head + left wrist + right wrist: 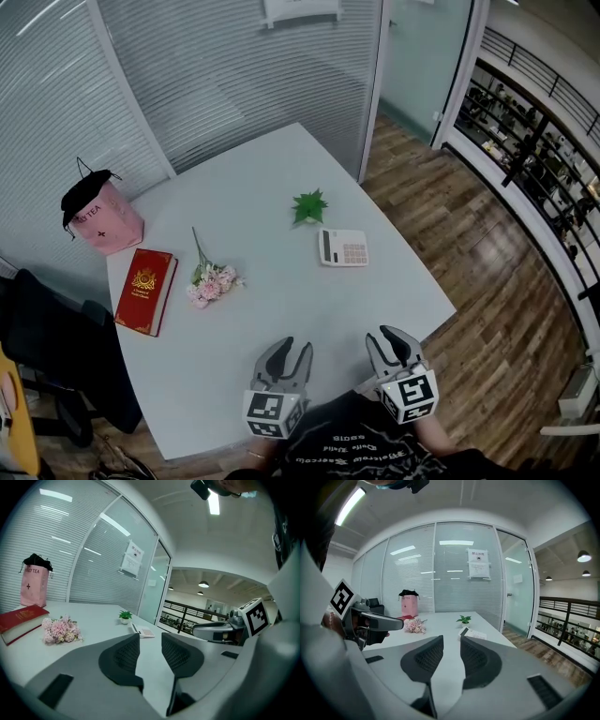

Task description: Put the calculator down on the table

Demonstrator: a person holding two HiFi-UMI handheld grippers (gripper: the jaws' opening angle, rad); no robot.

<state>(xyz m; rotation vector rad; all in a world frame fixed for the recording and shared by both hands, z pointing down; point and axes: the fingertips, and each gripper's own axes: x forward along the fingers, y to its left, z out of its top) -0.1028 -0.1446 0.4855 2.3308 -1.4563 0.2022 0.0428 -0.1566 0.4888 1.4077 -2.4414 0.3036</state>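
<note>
The calculator [343, 247] lies flat on the white surface [272, 178], keys up, toward the right edge. It is well apart from both tongs and nothing touches it. A small green plant [309, 206] stands just beyond it.

Left tongs [291, 345]: positioned over the near edge of the surface, pointing across it. The left gripper view shows the two jaws of the left tongs [150, 637] parted, with a narrow gap between the ribbed pads. Only bare surface shows through the gap. The calculator [143, 631] appears far ahead, in line with the gap.

Right tongs [394, 333]: positioned beside the left tongs, at the near edge, pointing the same way. The right gripper view shows the jaws of the right tongs [451, 639] parted by a narrow gap, with nothing held between the pads. The calculator [472, 633] lies ahead, slightly right of the gap.

Other items on the surface:
- A bunch of pink flowers [211, 281] lies left of centre.
- A red book [145, 291] lies flat near the left edge, beside the flowers.
- A pink bag [103, 217] with a black top stands upright at the far left corner, behind the book.

A wall of glass panels [234, 75] with blinds runs behind the surface. A wooden floor [487, 281] extends to the right.
</note>
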